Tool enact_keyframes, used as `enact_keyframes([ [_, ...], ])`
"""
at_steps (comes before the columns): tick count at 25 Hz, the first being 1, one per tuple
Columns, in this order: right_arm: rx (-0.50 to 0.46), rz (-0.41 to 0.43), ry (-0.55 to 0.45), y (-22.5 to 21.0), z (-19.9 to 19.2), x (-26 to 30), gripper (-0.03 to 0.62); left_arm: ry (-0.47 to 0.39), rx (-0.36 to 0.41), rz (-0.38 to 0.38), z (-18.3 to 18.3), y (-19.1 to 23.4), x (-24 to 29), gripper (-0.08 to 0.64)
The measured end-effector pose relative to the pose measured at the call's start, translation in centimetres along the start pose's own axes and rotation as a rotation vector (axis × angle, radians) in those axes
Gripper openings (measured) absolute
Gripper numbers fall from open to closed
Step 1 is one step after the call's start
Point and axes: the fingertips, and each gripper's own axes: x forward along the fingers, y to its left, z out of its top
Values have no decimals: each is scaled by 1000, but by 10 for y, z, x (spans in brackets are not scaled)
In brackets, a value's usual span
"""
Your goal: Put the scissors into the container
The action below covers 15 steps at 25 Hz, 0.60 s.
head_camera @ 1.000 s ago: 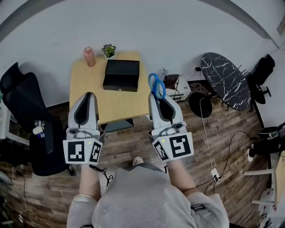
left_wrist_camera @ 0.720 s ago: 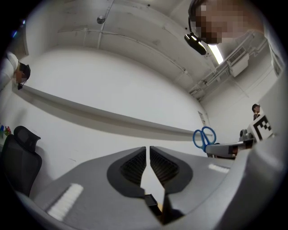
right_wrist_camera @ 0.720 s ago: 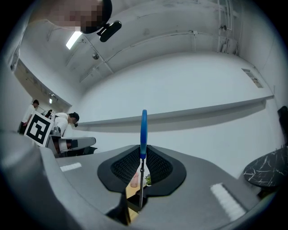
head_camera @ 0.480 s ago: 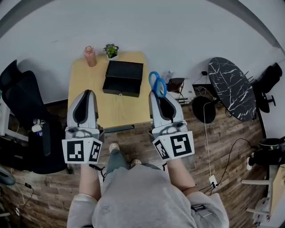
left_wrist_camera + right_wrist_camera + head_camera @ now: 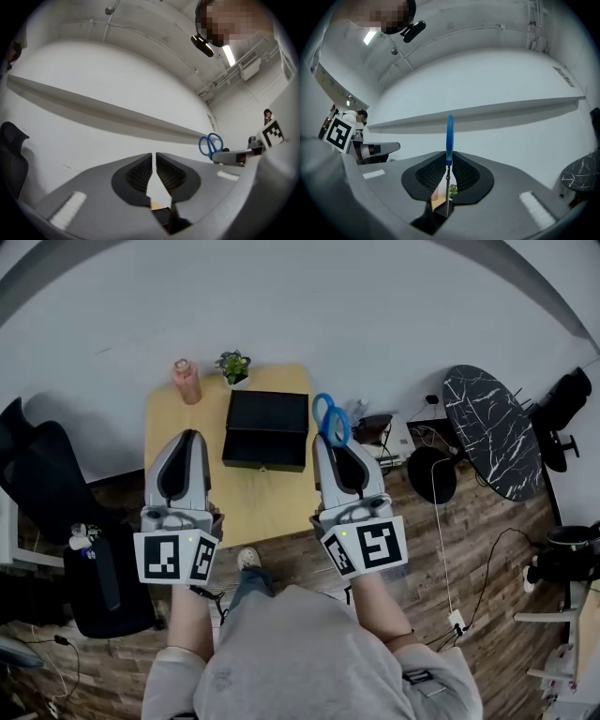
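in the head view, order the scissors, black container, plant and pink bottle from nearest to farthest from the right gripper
1. scissors: held in the right gripper, handles sticking out ahead.
2. black container: just to its left on the table.
3. plant: far edge, beyond the container.
4. pink bottle: far edge, left of the plant.

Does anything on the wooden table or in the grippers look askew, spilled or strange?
Nothing stands out. The blue-handled scissors sit straight in the right gripper, handles forward; the black rectangular box lies flat.
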Motion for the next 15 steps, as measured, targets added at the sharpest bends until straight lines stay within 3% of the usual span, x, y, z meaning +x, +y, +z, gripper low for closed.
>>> enact_keyframes([
  [15,-45,-103,67,-3,-52,109,43,26,-33,-138,-39,75,104,83],
])
